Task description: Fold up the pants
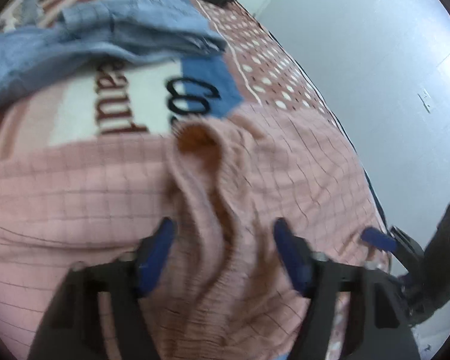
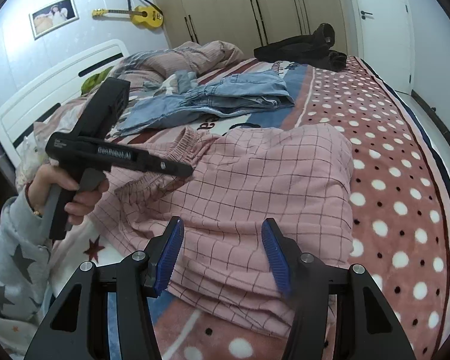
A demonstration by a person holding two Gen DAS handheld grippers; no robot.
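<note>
While both are held with jaws spread, the right hand-held gripper (image 2: 220, 253) and left hand-held gripper (image 1: 223, 255) are poised above the pink checked pants (image 2: 255, 186), which are spread rumpled on the dotted blanket (image 2: 390, 180) of the bed (image 2: 60, 90). Beyond, denim clothes (image 2: 225, 96), wardrobes (image 2: 255, 6) and a yellow guitar (image 2: 141, 15) are seen.

Left view motion-blurred, right sharp; even indoor light, fisheye edges.

left view blurred, blanket (image 1: 126, 102) lettering — half-covered
</note>
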